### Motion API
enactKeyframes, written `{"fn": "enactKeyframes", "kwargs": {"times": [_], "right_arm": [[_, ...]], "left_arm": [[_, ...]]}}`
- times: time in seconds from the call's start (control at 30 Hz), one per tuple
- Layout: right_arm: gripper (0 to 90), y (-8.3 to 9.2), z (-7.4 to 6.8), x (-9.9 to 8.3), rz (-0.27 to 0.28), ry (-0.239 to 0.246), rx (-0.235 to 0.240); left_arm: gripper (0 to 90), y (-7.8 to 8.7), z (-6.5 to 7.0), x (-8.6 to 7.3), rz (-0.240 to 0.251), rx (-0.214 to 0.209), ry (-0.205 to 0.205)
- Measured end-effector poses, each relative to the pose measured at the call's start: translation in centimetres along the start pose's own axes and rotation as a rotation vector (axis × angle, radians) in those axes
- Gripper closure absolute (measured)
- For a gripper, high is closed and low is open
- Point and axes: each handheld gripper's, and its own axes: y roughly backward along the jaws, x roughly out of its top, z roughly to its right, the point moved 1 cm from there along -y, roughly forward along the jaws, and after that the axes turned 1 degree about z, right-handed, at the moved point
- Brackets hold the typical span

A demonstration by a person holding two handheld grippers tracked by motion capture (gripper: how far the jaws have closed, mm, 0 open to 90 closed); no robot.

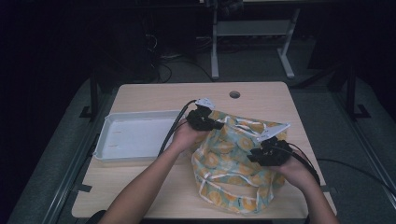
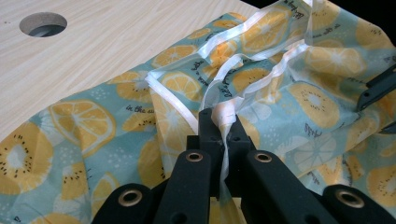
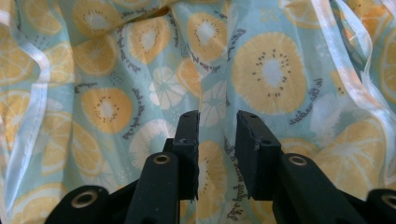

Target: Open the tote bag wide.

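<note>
A crumpled light-blue cloth (image 1: 233, 158) printed with orange and kiwi slices and edged in white trim lies on the right half of the wooden table (image 1: 154, 186). My left gripper (image 1: 205, 122) is at its far left corner. In the left gripper view, that gripper (image 2: 219, 123) is shut on a fold of the white trim (image 2: 226, 112) above the cloth (image 2: 79, 140). My right gripper (image 1: 261, 154) rests over the cloth's right side. Its jaws (image 3: 217, 126) stand apart with a narrow gap, close over the cloth (image 3: 271, 70), and nothing is pinched between them.
A shallow white tray (image 1: 135, 135) sits on the table's left half, next to my left forearm. A round cable hole (image 1: 234, 94) is near the far edge. Cables trail from both grippers. Beyond the table stand grey desk legs (image 1: 215, 51) on a dark floor.
</note>
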Motion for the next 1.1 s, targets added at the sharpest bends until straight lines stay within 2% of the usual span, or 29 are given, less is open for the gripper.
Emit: {"fn": "enactKeyframes", "kwargs": {"times": [0.07,0.13,0.17,0.23,0.33,0.4,0.5,0.57,0.63,0.67,0.77,0.9,1.03,1.1], "right_arm": [[71.5,0.6,-0.4,0.4,0.036,0.015,-0.012],[72.2,1.1,-0.8,0.9,0.068,0.021,0.016],[72.2,1.1,-1.0,1.0,0.066,0.024,0.035],[71.9,0.1,-1.3,0.8,0.014,0.039,0.031],[68.7,-1.8,-0.9,-0.1,-0.055,0.028,0.033],[67.0,-2.5,-0.8,-0.5,-0.088,0.046,-0.006],[65.5,-3.2,-0.4,-1.0,-0.110,0.039,-0.020],[65.2,-3.6,-0.3,-1.3,-0.131,0.038,-0.029],[65.4,-4.2,-0.2,-1.5,-0.148,0.041,-0.020],[65.6,-4.4,-0.3,-1.7,-0.161,0.044,-0.014],[69.9,-4.9,-0.3,-1.9,-0.185,0.050,-0.015],[88.5,-5.1,0.1,-2.1,-0.191,0.048,-0.008],[90.0,-4.7,0.2,-2.0,-0.185,0.028,0.009],[90.0,-4.1,0.2,-1.8,-0.151,0.020,0.019]], "left_arm": [[89.5,-0.1,0.1,0.0,0.000,-0.001,0.007],[89.5,-0.2,0.1,0.0,-0.001,0.000,0.009],[89.5,-0.2,0.1,0.0,-0.002,0.000,0.009],[89.5,-0.2,0.2,0.0,-0.001,-0.002,0.010],[89.5,-0.1,0.2,0.0,-0.010,-0.005,-0.005],[89.5,-0.2,0.3,0.0,-0.011,-0.008,-0.004],[89.5,-0.3,0.4,0.0,-0.020,-0.014,-0.020],[89.5,-0.4,0.5,-0.1,-0.022,-0.018,-0.012],[89.5,-0.6,0.6,-0.2,-0.021,-0.022,-0.007],[89.5,-0.6,0.6,-0.2,-0.026,-0.023,-0.021],[89.5,-0.6,0.6,-0.2,-0.034,-0.025,-0.025],[89.4,-0.6,0.6,-0.3,-0.034,-0.030,-0.021],[88.7,-0.4,0.4,-0.4,-0.038,-0.034,-0.031],[82.2,-0.1,0.6,-0.4,-0.028,-0.041,-0.012]]}}
